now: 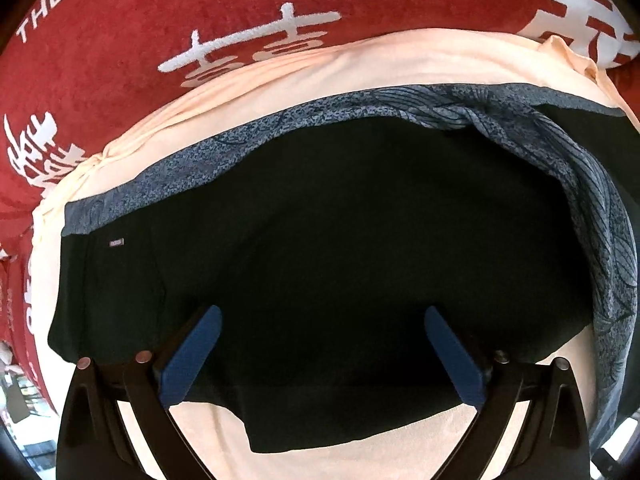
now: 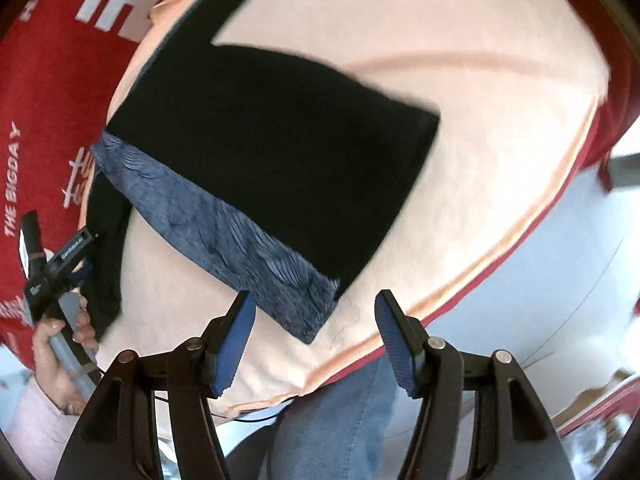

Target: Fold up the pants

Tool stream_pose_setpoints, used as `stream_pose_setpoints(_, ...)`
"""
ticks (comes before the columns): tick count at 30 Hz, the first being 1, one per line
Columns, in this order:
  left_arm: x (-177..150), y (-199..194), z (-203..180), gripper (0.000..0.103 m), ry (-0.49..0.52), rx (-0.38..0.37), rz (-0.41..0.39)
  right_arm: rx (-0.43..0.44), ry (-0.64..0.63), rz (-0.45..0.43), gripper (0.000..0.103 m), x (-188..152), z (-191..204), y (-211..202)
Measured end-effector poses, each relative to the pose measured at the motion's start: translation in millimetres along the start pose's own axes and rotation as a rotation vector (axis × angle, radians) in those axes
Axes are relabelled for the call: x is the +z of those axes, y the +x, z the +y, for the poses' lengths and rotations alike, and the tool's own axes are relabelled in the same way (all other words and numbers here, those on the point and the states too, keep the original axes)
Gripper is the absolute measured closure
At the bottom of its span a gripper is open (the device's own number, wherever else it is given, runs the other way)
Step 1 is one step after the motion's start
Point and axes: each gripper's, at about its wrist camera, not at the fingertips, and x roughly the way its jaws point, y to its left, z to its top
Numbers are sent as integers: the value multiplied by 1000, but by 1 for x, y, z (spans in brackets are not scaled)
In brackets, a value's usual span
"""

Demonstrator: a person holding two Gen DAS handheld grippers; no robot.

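Black pants [image 1: 320, 240] with a blue-grey patterned band [image 1: 180, 168] lie on a peach cloth [image 1: 320, 64]. My left gripper [image 1: 322, 316] is open, its blue pads just above the black fabric near its front edge, holding nothing. In the right wrist view the pants [image 2: 272, 140] lie spread on the peach cloth [image 2: 460, 80], with the patterned band [image 2: 240, 248] running to a corner near me. My right gripper [image 2: 316, 304] is open and empty, just in front of that corner. The left gripper [image 2: 86, 268] shows at the far left, held by a hand.
A red blanket with white characters [image 1: 160, 20] lies under the peach cloth and shows around it [image 2: 48, 100]. The person's jeans-clad leg [image 2: 340, 420] is below the cloth's near edge. Pale floor [image 2: 540, 260] lies to the right.
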Motion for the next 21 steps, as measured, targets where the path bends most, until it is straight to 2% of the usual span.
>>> stream_pose_setpoints(1,1,3,3,1,3,3,-4,37,16,1,37,0,-2,4)
stream_pose_setpoints(2,0,2,1,1,5,8,-9,77,24,2,42,1,-2,8)
stream_pose_setpoints(4,0,0,-1,1,12,17,-15,71,16,16,74,4,0,13)
stream_pose_setpoints(5,0,-1,-2,1,13,22,-14,82,7,17,86,6,3,12)
stream_pose_setpoints(6,1,-3,-2,1,11,29,-10,86,-13,10,89,8,8,7)
stream_pose_setpoints(8,2,-11,-5,1,6,33,-4,85,-91,-26,89,15,25,-13)
stream_pose_setpoints(11,5,-27,-12,1,-3,38,-17,135,-158,-68,89,43,45,-44)
stream_pose_setpoints(14,17,-48,-26,1,-6,35,-50,162,-263,-144,90,96,74,-78)
stream_pose_setpoints(17,30,-58,-43,1,-21,23,-65,165,-377,-221,90,168,105,-106)
stream_pose_setpoints(19,40,-61,-59,1,-36,5,-60,156,-409,-256,90,213,120,-113)
stream_pose_setpoints(21,50,-60,-75,1,-38,4,-56,132,-417,-283,84,256,129,-113)
